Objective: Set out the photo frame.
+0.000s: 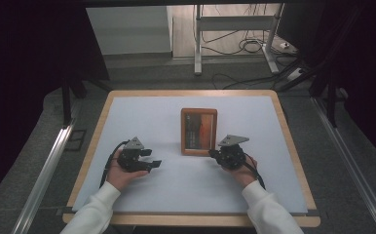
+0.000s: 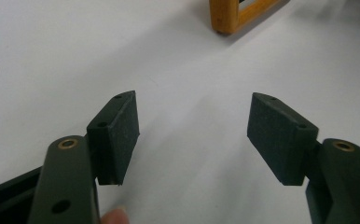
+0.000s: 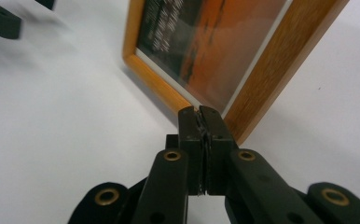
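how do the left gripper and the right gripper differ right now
The left gripper has its jaws spread wide with bare white table between them; the right gripper has its jaws pressed together with nothing between them. The left gripper sits apart from the wooden picture frame; the right gripper's tips are at the frame's near corner. Both are black, each in a hand low over the table.

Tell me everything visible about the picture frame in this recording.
The picture frame lies flat near the middle of the white table cover, long side running away from the person. Its border looks like orange-brown wood with a pale inner strip; the picture is dark on the left with lines of pale text, orange on the right. The right gripper, jaws shut, has its tips at the frame's near right corner, seemingly touching it. The left gripper stands open and apart from it.
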A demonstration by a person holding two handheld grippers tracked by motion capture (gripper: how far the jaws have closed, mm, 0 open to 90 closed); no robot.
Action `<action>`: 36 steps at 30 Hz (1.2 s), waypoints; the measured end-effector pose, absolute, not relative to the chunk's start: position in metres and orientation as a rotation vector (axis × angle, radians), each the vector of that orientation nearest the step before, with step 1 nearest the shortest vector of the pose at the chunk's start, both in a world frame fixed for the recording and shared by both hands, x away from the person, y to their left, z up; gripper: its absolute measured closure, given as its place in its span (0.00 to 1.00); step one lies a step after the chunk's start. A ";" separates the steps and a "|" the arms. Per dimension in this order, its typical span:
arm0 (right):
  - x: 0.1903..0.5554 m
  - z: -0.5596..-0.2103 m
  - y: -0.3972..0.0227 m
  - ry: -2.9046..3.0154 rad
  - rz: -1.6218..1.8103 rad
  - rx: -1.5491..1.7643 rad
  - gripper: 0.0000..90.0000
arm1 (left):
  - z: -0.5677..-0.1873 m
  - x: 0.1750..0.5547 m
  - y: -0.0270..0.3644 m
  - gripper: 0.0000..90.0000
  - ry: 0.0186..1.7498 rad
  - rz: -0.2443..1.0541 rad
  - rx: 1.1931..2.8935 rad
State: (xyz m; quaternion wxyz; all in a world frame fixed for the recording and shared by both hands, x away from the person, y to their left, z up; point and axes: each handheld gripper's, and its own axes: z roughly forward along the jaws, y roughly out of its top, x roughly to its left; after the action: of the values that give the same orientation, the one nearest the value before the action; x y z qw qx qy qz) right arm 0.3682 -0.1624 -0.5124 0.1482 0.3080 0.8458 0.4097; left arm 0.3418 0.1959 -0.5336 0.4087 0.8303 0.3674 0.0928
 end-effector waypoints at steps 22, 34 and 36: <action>0.313 -0.510 -0.282 2.239 1.160 1.141 0.35 | -0.526 0.323 0.200 0.37 0.927 0.297 2.087; 0.311 -0.515 -0.286 2.214 1.150 1.163 0.24 | -0.529 0.326 0.199 0.37 0.927 0.282 2.083; 0.312 -0.513 -0.285 2.198 1.160 1.160 0.23 | -0.530 0.326 0.198 0.37 0.928 0.280 2.084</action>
State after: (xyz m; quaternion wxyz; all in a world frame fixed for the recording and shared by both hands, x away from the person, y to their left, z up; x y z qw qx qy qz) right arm 0.3122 -0.2850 -0.5128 0.1981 0.4147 0.7856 0.4144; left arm 0.3258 0.1984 -0.5299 0.4090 0.8274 0.3684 0.1112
